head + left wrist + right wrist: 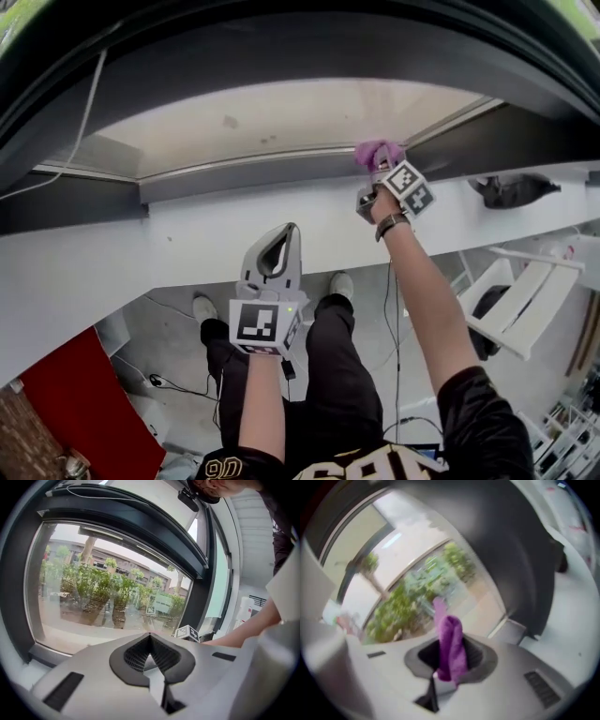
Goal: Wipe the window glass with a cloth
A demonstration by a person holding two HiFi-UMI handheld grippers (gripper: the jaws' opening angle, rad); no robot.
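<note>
Looking down past a white sill (187, 253) to a grey floor (173, 339), finding a red panel (80, 403) filling the lower left corner, a black cable (192, 389) trailing from a plug block (157, 382) just beside that panel, and a pale shoe (203, 307) standing apart from a second shoe (342, 284). Spotting a dark bundle (511, 190) lying on the sill at the far right, with a white slatted chair (525, 300) standing near that end. Seeing green shrubs (93, 585) growing outdoors before a low building (122, 559).
</note>
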